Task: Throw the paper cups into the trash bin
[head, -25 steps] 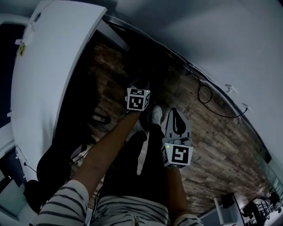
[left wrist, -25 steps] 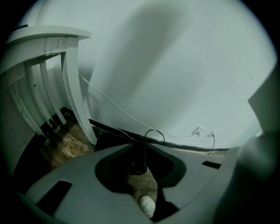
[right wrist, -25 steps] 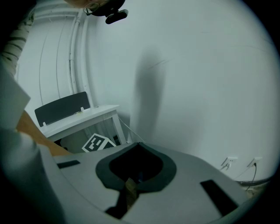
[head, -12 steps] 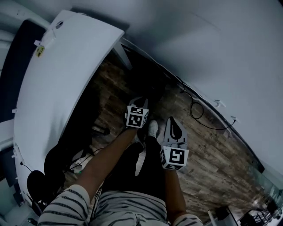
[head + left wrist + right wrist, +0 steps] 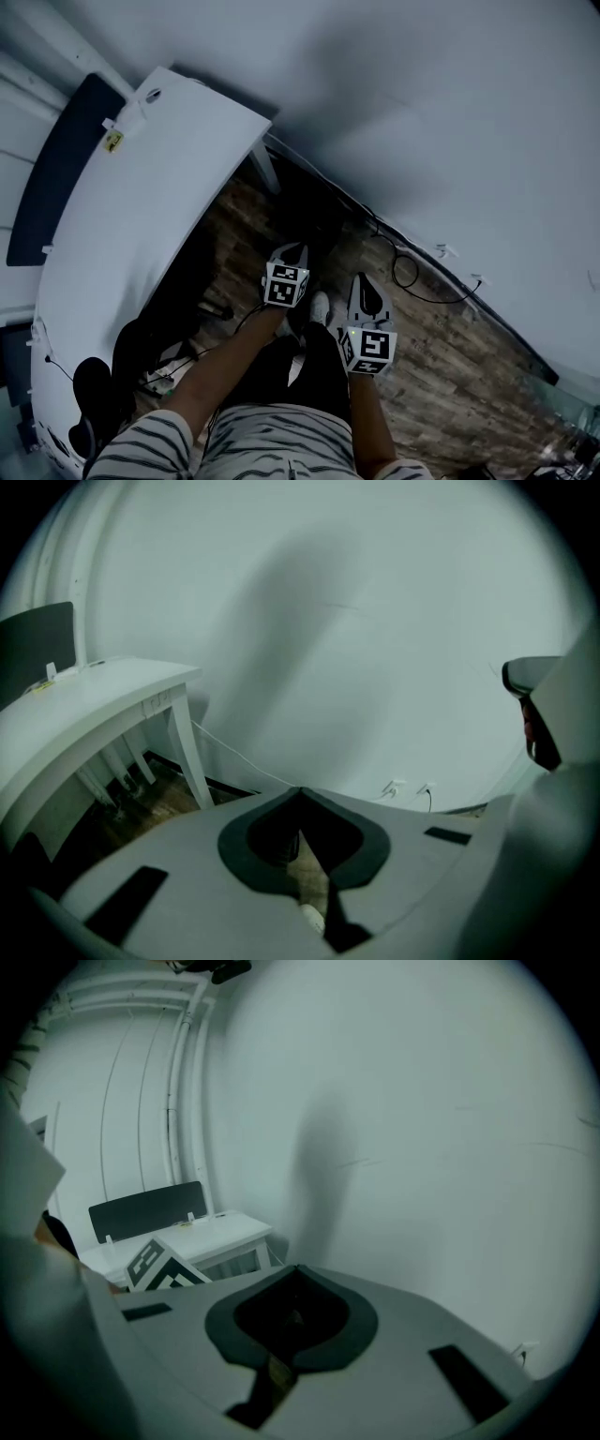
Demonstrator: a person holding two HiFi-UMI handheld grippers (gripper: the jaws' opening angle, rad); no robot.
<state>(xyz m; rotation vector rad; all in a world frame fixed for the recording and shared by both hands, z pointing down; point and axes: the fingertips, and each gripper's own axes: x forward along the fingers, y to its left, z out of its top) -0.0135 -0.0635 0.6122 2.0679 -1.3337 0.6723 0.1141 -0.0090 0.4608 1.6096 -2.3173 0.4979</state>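
No view shows me the paper cups or the bin. My left claw (image 5: 300,791) has just been closing and sits pressed together on nothing. My right claw (image 5: 298,1269) is pressed together too, empty. Both hang off the white worktop's (image 5: 141,216) long edge, over the wooden floor (image 5: 441,347).

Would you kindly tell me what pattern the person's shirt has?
The person's shirt is dark-and-light striped, clearest in the head view.

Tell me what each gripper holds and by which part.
Nothing. Left gripper has just closed on nothing; right gripper is shut, empty too.
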